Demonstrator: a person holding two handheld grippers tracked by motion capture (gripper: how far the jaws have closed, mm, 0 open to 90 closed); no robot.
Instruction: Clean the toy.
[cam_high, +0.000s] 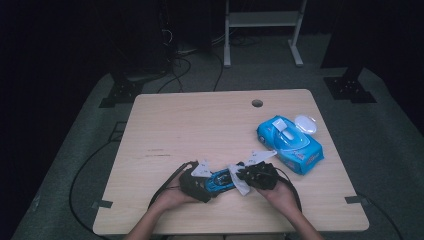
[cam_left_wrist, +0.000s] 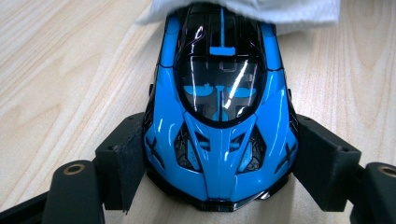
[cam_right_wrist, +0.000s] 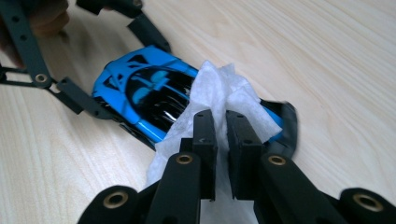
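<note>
We are partway through wiping the toy car (cam_high: 220, 180), which sits on the bench (cam_high: 200, 125) close to its near edge, about midway along it. A wipe (cam_right_wrist: 219, 95) already lies over the car's rear end, so the cleaning has begun; the roof, windscreen and nose show glossy and uncovered in the left gripper view, and we cannot tell from the shine alone whether they have been wiped. We judge that most of the body is left to do.

Our left gripper (cam_left_wrist: 219, 163) has its jaws spread about as wide as the car's nose and set against both flanks, one pad on each side, so it pins the car in place on the wood. Our right gripper (cam_right_wrist: 221, 154) has its jaws drawn nearly together, with a slim gap between them where the wipe is pinched; the tissue bunches up past the tips and presses onto the car's tail.

The wipes pack (cam_high: 290, 142) lies near the right edge of the bench, well apart from the car, with its white lid (cam_high: 306, 123) flipped open and a fresh wipe standing up in the slot. We need nothing from it while the present wipe serves.
</note>
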